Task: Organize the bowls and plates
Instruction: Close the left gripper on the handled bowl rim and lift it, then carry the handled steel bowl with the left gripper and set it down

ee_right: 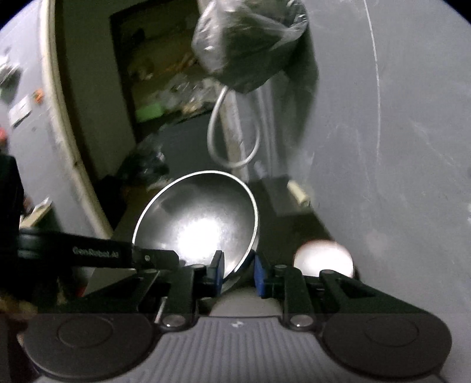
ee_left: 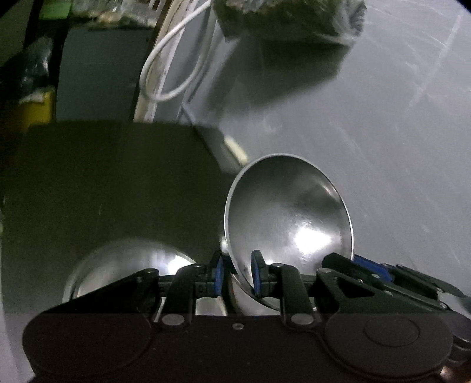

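In the left wrist view my left gripper point(ee_left: 237, 275) is shut on the rim of a steel bowl point(ee_left: 290, 212), held tilted above a dark table point(ee_left: 103, 191). A second steel bowl point(ee_left: 129, 265) sits on the table below and to the left. The right gripper's arm point(ee_left: 382, 280) shows at the lower right. In the right wrist view my right gripper point(ee_right: 238, 272) is shut on the rim of the same steel bowl point(ee_right: 200, 224), tilted with its inside toward the camera. The left gripper's arm point(ee_right: 97, 252) reaches to the bowl's left rim. A pale round dish point(ee_right: 323, 257) lies at the right.
A dark box wrapped in clear plastic point(ee_left: 288, 20) hangs on the grey wall point(ee_left: 397, 132), also in the right wrist view point(ee_right: 247, 44). A looped white cable point(ee_left: 173, 67) hangs below it. A doorway point(ee_right: 153, 73) opens at the left.
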A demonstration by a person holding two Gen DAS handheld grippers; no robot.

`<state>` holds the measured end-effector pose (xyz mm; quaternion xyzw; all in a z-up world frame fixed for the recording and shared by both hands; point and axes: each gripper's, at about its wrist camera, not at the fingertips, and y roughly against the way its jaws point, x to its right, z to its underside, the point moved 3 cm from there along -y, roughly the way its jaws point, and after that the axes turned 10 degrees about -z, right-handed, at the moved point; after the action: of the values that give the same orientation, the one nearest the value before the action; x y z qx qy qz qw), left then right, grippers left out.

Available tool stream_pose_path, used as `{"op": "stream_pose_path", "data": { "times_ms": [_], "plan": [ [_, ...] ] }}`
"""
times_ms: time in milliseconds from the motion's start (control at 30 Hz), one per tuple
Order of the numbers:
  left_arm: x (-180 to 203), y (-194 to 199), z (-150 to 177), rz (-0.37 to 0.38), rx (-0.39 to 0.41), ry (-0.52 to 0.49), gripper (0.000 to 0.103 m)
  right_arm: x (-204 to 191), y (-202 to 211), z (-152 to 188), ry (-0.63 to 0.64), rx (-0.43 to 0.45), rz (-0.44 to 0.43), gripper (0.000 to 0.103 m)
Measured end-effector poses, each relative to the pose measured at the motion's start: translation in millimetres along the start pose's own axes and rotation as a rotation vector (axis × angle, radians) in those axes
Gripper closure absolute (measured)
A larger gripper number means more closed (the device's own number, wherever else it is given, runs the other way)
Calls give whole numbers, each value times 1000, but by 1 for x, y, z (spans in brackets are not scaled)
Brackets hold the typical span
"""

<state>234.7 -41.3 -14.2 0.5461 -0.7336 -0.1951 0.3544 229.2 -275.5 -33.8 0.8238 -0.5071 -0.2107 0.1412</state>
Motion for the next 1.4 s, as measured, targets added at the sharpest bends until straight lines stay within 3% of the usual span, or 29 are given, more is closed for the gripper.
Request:
{"op": "stream_pose_path", "data": {
  "times_ms": [167,367,600,867,1133,1267,1400],
  "plan": [
    [-9,33,57,15,-148,-9,82,-26,43,44,2,-130,-41,79],
    [-32,53,110,-7,-296,1,82,-61,62,88,31,-301,-96,79],
    [-59,66,139,-56,-419,39,83,-94,61,122,64,-454,-156,79],
    [-70,66,151,-77,-417,78,84,-108,47,128,102,-556,-179,79],
    [-76,69,153,-96,-399,95,83,-111,36,128,127,-563,-186,78],
    [-83,76,146,-122,-360,113,67,-113,34,125,136,-548,-189,69],
    [-93,85,143,-130,-336,143,56,-112,37,120,131,-515,-177,67]
  ]
}}
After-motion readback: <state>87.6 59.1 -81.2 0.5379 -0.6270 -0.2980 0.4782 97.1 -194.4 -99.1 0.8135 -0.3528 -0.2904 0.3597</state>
